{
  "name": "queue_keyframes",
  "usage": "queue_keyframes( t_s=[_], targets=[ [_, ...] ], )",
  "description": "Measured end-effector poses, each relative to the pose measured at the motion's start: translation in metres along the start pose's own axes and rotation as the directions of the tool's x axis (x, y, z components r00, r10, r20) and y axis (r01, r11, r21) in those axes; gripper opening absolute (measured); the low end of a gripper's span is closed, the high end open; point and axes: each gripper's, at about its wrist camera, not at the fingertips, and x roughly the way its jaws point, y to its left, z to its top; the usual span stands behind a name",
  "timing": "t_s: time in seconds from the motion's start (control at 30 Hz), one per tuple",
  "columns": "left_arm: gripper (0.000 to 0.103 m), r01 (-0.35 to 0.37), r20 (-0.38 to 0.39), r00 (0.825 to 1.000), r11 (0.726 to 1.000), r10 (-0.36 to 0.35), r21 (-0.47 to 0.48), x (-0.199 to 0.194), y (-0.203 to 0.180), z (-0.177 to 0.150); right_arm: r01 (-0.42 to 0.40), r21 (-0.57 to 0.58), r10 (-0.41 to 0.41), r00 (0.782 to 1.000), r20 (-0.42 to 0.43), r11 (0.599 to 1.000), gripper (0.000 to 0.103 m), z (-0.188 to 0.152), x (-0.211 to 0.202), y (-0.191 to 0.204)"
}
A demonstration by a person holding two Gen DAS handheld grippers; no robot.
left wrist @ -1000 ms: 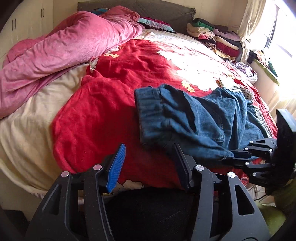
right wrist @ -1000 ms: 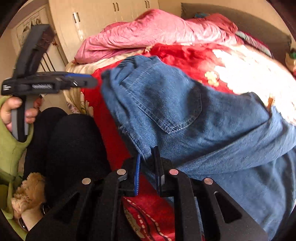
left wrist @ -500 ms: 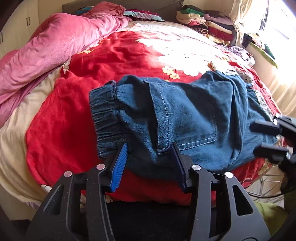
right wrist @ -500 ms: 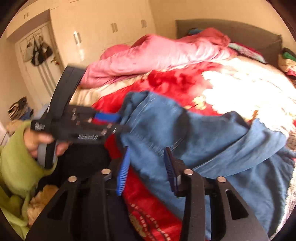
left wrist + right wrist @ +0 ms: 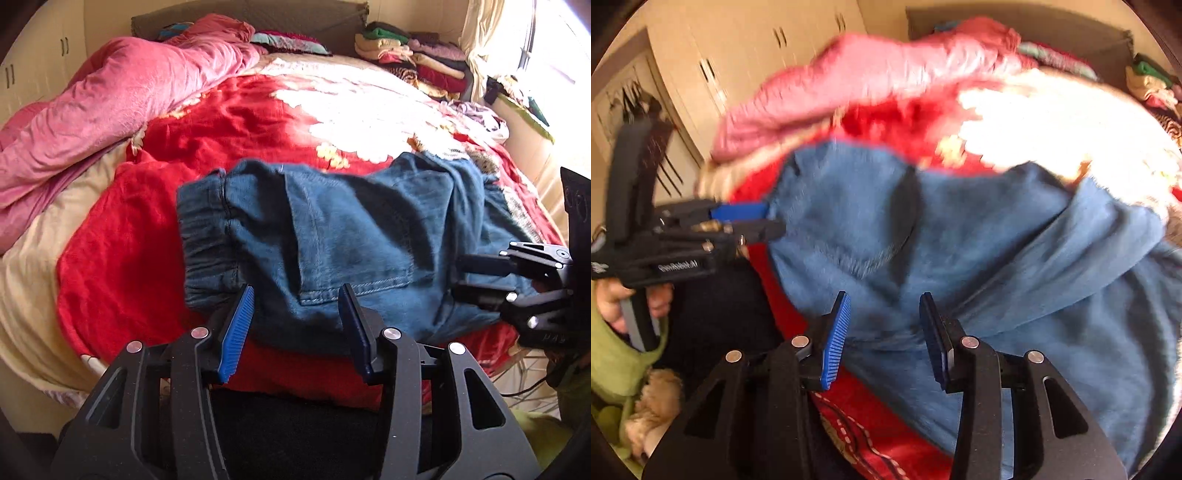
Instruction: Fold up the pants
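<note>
I have the pants (image 5: 332, 236) lying on the red bedspread (image 5: 122, 266), close to the bed's near edge, with the elastic waistband toward the pink quilt (image 5: 110, 99) and the legs bunched toward the window side. Beyond the pants the bedspread lies open up to the headboard (image 5: 258, 14); on the quilt side of the pants there is a bare red strip.

My left gripper (image 5: 297, 328) hangs over the near hem of the pants, its fingers partly open with nothing pressed between them. My right gripper (image 5: 884, 336) is over the leg end of the pants, fingers likewise partly apart and gripping nothing; its view is blurred.

A stack of folded clothes (image 5: 410, 59) sits beyond the pants by the headboard. The pink quilt is heaped along the far side from the window. Cream cupboards (image 5: 757, 55) stand behind the quilt, and a curtain (image 5: 480, 48) hangs past the folded stack.
</note>
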Motion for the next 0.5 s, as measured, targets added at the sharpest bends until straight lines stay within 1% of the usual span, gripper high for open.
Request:
queue_keyframes(
  t_s=[0.07, 0.13, 0.2, 0.27, 0.4, 0.5],
  targets=[
    [0.039, 0.008, 0.03, 1.0, 1.0, -0.008, -0.004, -0.011, -0.003, 0.005, 0.034, 0.043, -0.036, 0.998, 0.049, 0.999, 0.046, 0.002, -0.019, -0.016],
    [0.04, 0.033, 0.054, 0.998, 0.999, -0.033, 0.01, -0.021, -0.011, 0.011, 0.065, 0.09, -0.073, 0.994, 0.082, 0.994, 0.046, 0.003, -0.033, -0.031],
    [0.04, 0.066, 0.063, 0.996, 0.997, -0.067, 0.029, -0.025, -0.021, 0.015, 0.112, 0.139, -0.127, 0.986, 0.106, 0.984, 0.046, -0.001, -0.047, -0.048],
    [0.041, 0.109, 0.05, 0.993, 0.993, -0.111, 0.044, -0.021, -0.032, 0.019, 0.141, 0.18, -0.163, 0.98, 0.117, 0.974, 0.046, -0.005, -0.06, -0.06],
    [0.042, 0.183, -0.006, 0.983, 0.98, -0.183, 0.08, -0.001, -0.06, 0.023, 0.208, 0.225, -0.239, 0.964, 0.119, 0.952, 0.047, 0.004, -0.07, -0.086],
    [0.042, 0.246, -0.052, 0.969, 0.964, -0.242, 0.103, 0.016, -0.082, 0.026, 0.24, 0.245, -0.274, 0.955, 0.115, 0.939, 0.051, 0.018, -0.07, -0.106]
  ],
)
